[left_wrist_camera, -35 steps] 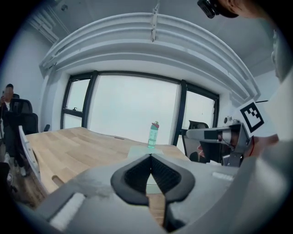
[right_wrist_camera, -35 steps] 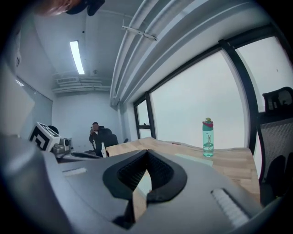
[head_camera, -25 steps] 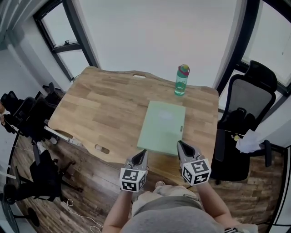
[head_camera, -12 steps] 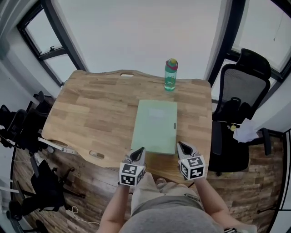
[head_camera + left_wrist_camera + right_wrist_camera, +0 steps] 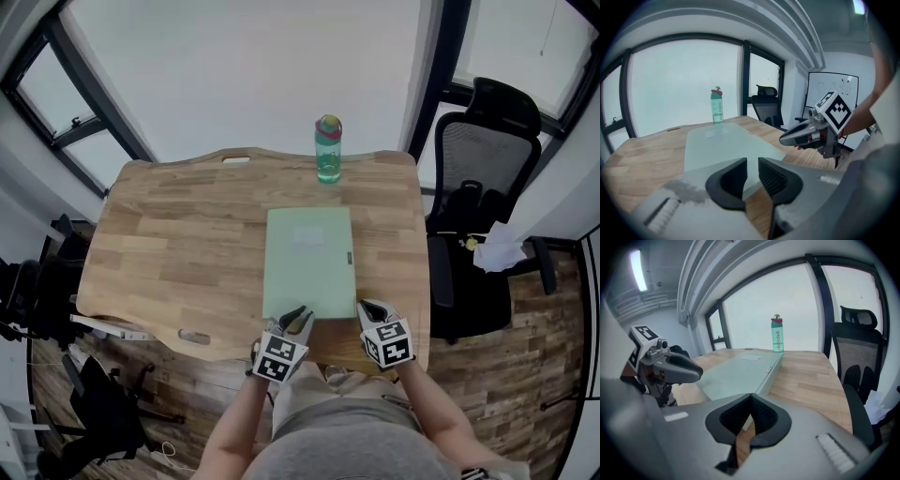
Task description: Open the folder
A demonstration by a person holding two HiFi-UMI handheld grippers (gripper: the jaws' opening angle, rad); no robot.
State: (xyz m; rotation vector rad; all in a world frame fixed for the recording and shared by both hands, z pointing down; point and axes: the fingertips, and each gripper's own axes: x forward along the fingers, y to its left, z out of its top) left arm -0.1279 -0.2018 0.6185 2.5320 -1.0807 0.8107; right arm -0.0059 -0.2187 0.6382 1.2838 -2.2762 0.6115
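A pale green folder [image 5: 308,261] lies closed and flat on the wooden table [image 5: 169,244], its spine with a small clasp on the right side [image 5: 769,371]. My left gripper [image 5: 299,317] hovers at the folder's near left corner; its jaws are opening, a narrow gap between the pads, nothing in it [image 5: 752,171]. My right gripper [image 5: 368,309] hangs just off the near right corner, beside the spine, its jaws shut and empty [image 5: 751,401]. Each gripper shows in the other's view.
A teal water bottle [image 5: 328,149] with a pink lid stands at the table's far edge behind the folder. A black office chair [image 5: 478,169] sits to the right of the table. Dark equipment and cables lie on the floor at left.
Both grippers have come down and forward to the folder's near edge. The left gripper's jaws have parted slightly. The head view has shifted, so the table sits more squarely.
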